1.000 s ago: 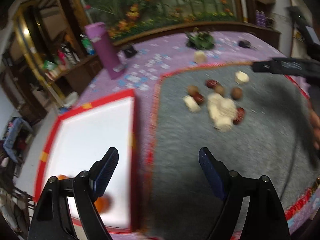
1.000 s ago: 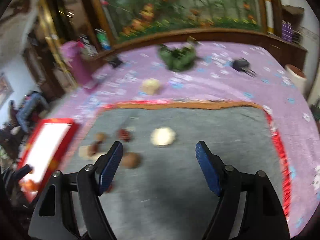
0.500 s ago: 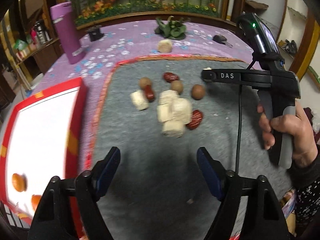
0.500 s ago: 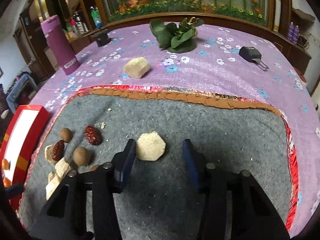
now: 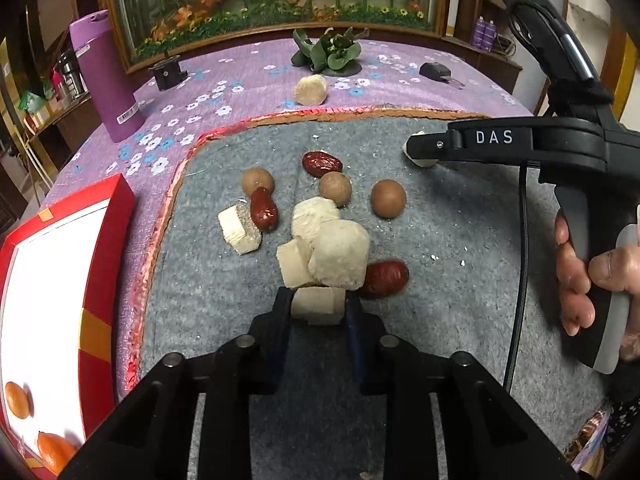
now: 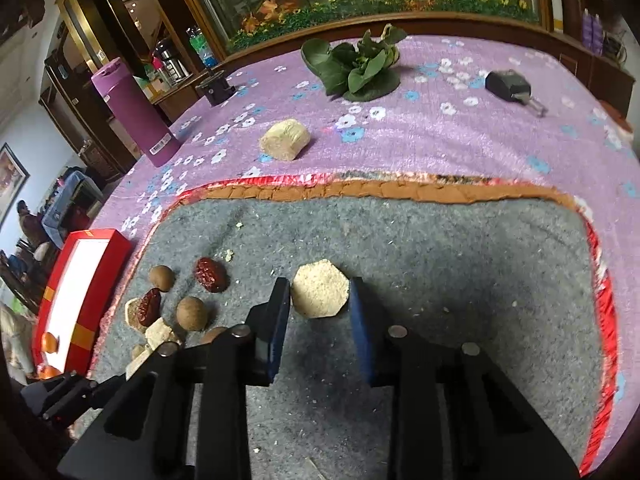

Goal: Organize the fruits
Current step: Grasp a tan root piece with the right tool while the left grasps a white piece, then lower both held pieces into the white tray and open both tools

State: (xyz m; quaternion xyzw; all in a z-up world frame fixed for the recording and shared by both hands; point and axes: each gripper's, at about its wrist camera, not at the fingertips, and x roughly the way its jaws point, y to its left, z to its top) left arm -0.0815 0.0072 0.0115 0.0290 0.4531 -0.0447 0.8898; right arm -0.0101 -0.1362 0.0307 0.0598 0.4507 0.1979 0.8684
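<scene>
On the grey mat [image 5: 440, 280] lies a heap of pale cake blocks [image 5: 338, 256], red dates [image 5: 322, 164] and brown round longans [image 5: 388, 198]. My left gripper [image 5: 317, 314] is shut on the nearest pale block [image 5: 318, 308] at the heap's front edge. A little to the right of the heap, my right gripper [image 6: 319, 308] is shut on a flat hexagonal pale cake [image 6: 319, 290] that rests on the mat; a hand [image 5: 580, 272] holds that gripper's handle. The red tray [image 5: 116, 220] with a white floor stands left of the mat and holds two oranges [image 5: 16, 400].
On the purple flowered cloth [image 6: 440, 136] beyond the mat are a tall purple bottle [image 5: 106, 80], a leafy green vegetable [image 6: 356, 66], a black key fob [image 6: 508, 84], a small black object [image 5: 168, 74] and another pale cake [image 6: 285, 144]. Crumbs dot the mat.
Both grippers have gone from open to shut. The left swung from the tray to the heap and closed on a pale block; the right moved forward and closed on the hexagonal cake.
</scene>
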